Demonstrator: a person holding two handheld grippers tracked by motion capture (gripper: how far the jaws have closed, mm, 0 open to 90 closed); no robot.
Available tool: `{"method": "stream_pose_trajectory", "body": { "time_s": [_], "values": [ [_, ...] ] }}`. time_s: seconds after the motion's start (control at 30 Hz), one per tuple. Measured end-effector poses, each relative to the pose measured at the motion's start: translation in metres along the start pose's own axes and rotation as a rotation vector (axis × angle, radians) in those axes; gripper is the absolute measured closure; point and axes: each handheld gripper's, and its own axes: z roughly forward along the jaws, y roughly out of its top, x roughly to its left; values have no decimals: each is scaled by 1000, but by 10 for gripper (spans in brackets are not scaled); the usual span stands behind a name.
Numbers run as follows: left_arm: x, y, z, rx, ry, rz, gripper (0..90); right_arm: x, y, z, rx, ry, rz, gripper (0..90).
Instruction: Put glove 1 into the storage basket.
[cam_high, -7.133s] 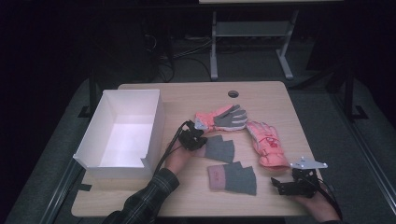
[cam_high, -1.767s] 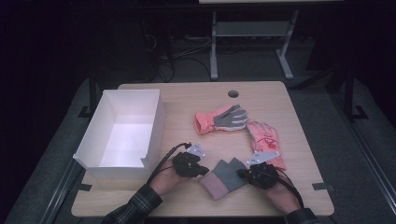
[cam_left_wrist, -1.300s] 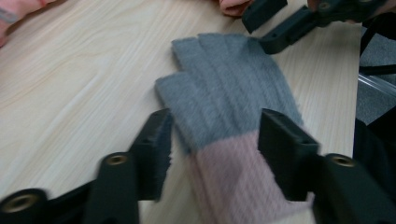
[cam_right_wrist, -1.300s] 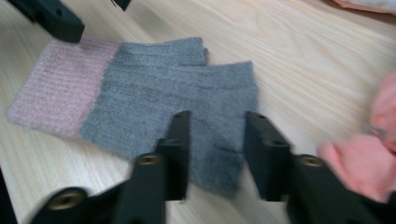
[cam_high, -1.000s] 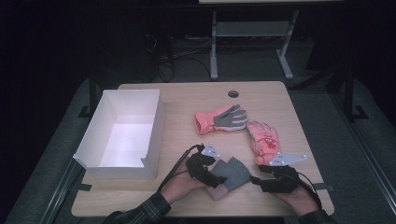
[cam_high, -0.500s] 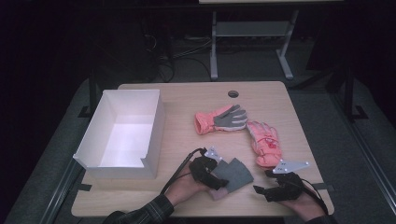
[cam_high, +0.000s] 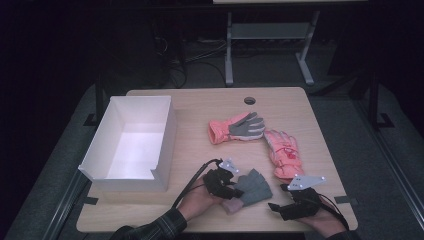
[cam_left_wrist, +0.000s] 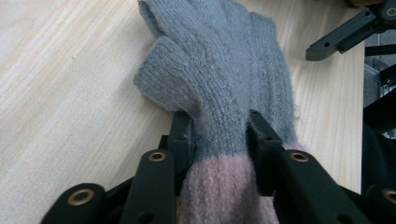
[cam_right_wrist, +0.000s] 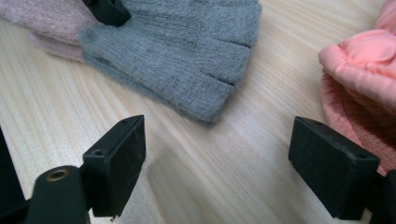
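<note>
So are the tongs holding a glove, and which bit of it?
Yes. The left tongs, whose jaws have just been closing, pinch the grey knitted glove at its wrist, where grey meets the pink cuff. The right tongs stand open over the table, holding nothing.

- Bare table (cam_high: 200, 107) along the far edge, open for passing, apart from a small round hole (cam_high: 249, 100).
- White box (cam_high: 131, 142) walling off the left side, open at the top.
- Two pink gloves (cam_high: 260, 137) lying across the middle-right, blocking that stretch.
- Grey knit glove (cam_high: 253, 187) filling the near gap between left gripper (cam_high: 227, 186) and right gripper (cam_high: 282, 207).
- Narrow bare strip just right of the knit glove.
</note>
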Motion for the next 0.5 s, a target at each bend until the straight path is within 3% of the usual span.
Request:
{"method": "stream_pose_trajectory", "body": {
  "time_s": [0.17,0.5],
  "values": [
    [2,2,-7,-12,-2,4,704,1,-2,1,-16,-2,-5,167],
    [8,14,-38,-62,5,-3,703,2,-2,3,-18,-14,-22,146]
  ]
}}
